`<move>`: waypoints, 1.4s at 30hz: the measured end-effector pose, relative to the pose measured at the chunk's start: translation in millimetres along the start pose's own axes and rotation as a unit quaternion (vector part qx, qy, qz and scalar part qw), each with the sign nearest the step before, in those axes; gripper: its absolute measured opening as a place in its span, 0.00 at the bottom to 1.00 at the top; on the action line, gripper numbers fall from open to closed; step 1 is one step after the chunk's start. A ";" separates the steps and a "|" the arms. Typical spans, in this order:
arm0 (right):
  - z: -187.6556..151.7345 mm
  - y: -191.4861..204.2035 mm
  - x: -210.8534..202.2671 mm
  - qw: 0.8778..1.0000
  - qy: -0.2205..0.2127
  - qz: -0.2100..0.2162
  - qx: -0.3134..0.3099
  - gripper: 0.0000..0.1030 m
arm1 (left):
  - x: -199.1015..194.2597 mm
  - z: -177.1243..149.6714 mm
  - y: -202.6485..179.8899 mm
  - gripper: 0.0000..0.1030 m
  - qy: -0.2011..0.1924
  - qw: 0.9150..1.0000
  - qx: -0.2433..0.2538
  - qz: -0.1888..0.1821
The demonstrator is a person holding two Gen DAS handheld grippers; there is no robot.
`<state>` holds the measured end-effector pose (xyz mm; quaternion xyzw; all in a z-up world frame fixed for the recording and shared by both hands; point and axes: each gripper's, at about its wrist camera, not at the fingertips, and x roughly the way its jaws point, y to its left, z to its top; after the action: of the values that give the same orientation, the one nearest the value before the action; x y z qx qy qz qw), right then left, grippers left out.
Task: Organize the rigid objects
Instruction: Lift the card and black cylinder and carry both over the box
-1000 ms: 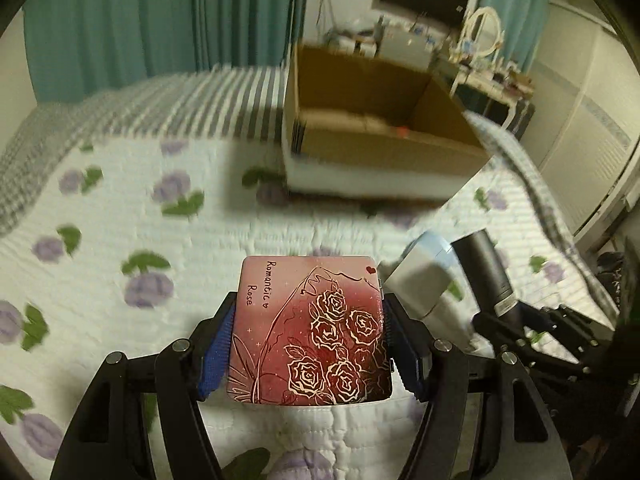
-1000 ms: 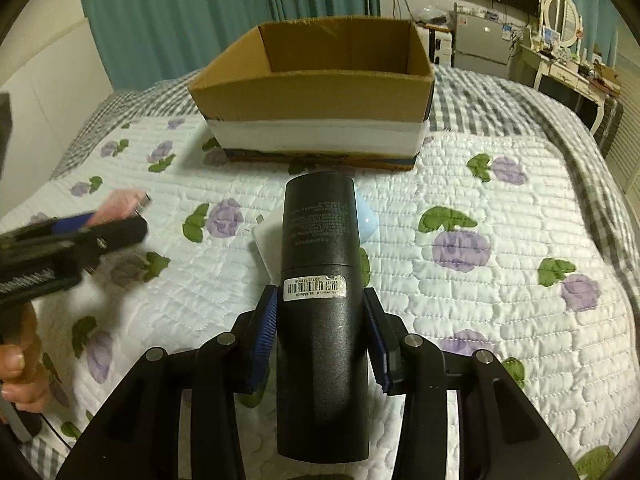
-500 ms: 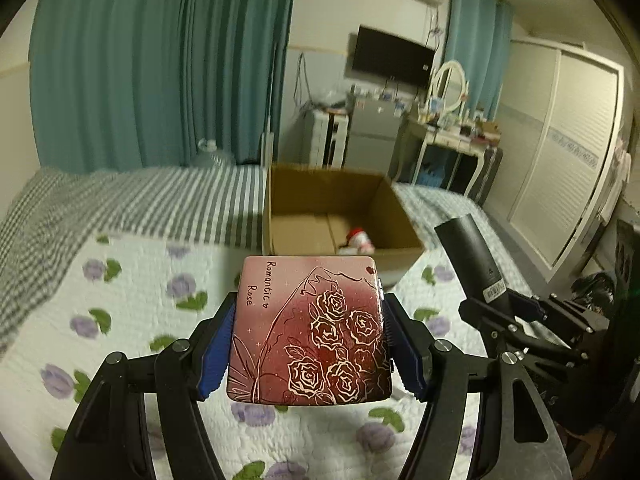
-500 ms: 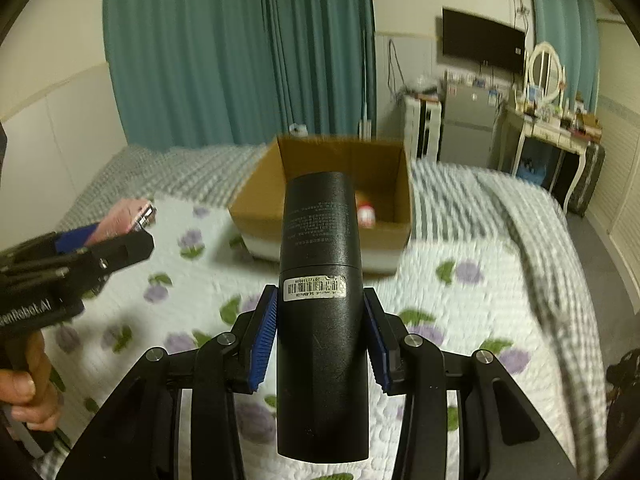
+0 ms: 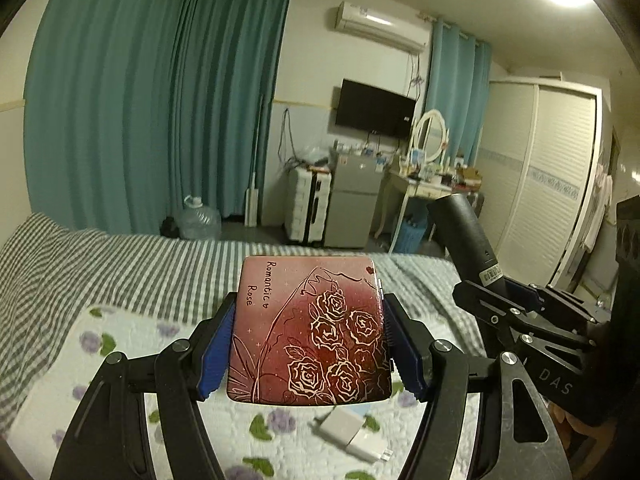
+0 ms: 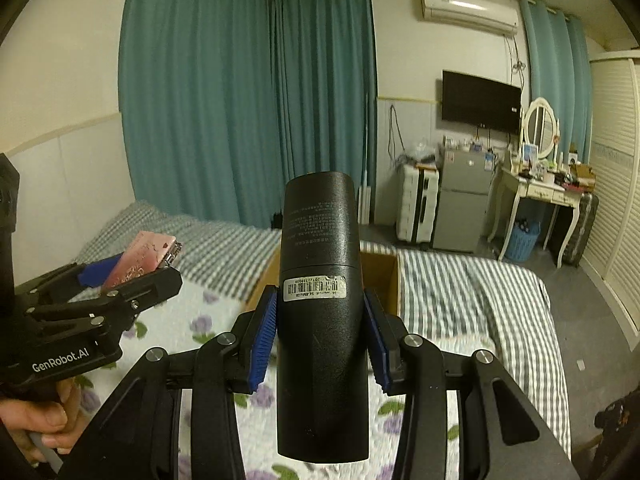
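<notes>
Here, tin: one [image 5: 310,330], square, pink-red, white rose outlines, clamped by left tool [image 5: 308,344].
Bottle: one [image 6: 322,312], black, barcode label, clamped by right tool [image 6: 320,338].

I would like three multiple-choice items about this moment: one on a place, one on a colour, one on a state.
1. Where does the white charger lie?
A. on the floral quilt
B. in the cardboard box
C. on the dressing table

2. What colour is the bottle in the right gripper?
A. white
B. black
C. green

3. The left gripper is
A. open and empty
B. shut on nothing
C. shut on the rose tin

Key: 1 A, it rests on the quilt below the tin; 2 B, its body is black; 3 C, both blue pads press the tin's sides.
</notes>
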<state>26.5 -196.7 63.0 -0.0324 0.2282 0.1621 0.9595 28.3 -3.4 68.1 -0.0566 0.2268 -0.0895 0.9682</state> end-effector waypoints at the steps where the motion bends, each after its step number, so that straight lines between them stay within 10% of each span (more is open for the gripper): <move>1: 5.3 -0.3 0.8 1.000 -0.005 0.001 0.000 0.39 | 2.9 5.6 0.3 0.68 -0.005 1.000 0.001 -0.002; 20: 41.9 -26.5 97.2 1.000 -0.023 -0.012 0.010 0.39 | 103.0 40.4 8.9 0.68 -0.039 0.999 0.014 0.025; 42: -27.4 -59.3 253.4 0.995 0.100 -0.009 0.005 0.39 | 254.7 -22.0 19.4 0.68 0.095 0.993 0.033 0.062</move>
<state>247.8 -181.4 -75.8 -0.0455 0.3239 0.1484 0.9333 245.6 -36.5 -63.6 -0.0022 0.3177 -0.0420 0.9472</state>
